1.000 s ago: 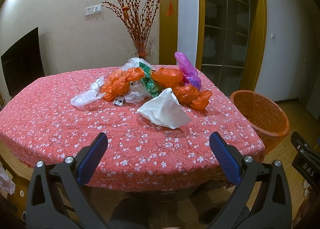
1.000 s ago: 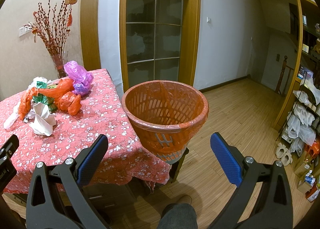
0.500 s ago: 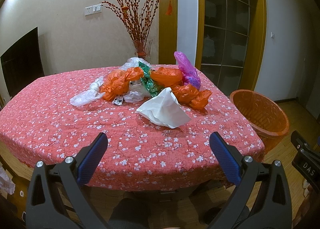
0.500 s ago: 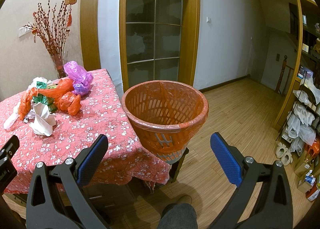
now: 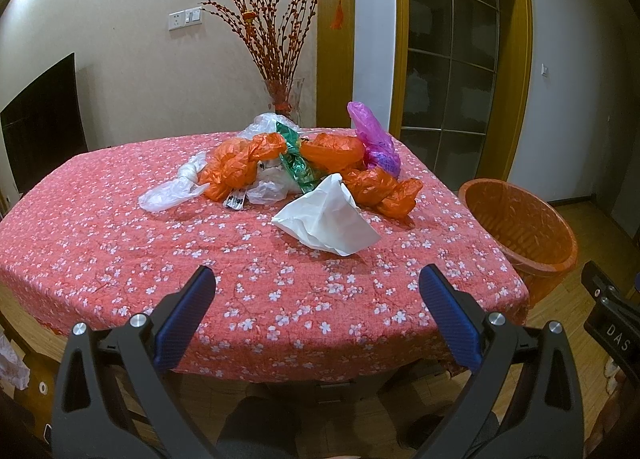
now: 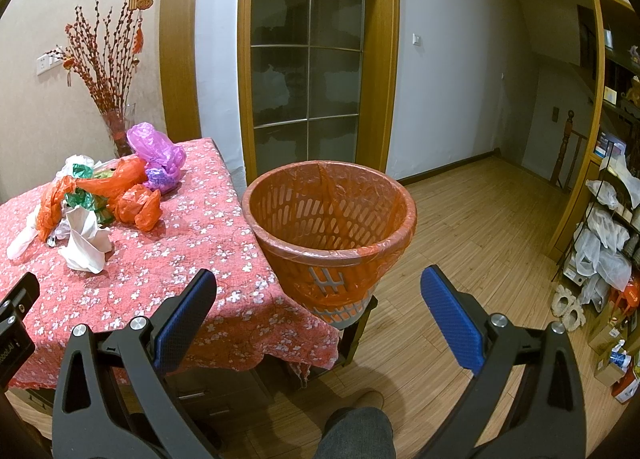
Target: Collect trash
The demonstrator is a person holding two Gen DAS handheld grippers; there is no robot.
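Note:
A heap of trash lies mid-table: orange plastic bags point(image 5: 240, 163), a green wrapper point(image 5: 298, 167), a purple bag point(image 5: 374, 139), a clear bag point(image 5: 172, 193) and, nearest me, a crumpled white paper point(image 5: 328, 221). My left gripper point(image 5: 316, 315) hangs open over the table's near edge, short of the white paper. An orange trash basket point(image 6: 330, 215) lined with an orange bag stands beside the table's right corner. My right gripper point(image 6: 318, 317) is open just in front of the basket, holding nothing. The same heap point(image 6: 100, 195) shows at the left in the right wrist view.
The table point(image 5: 100, 243) wears a red flowered cloth. A glass vase of red branches point(image 5: 280, 99) stands at its far edge. A glass door point(image 6: 306, 59) is behind the basket; shelves with bags point(image 6: 604, 235) line the right wall. A person's knee point(image 6: 356, 433) shows below.
The left wrist view has risen slightly, so the trash heap sits a little lower in the frame. The right gripper has stayed still.

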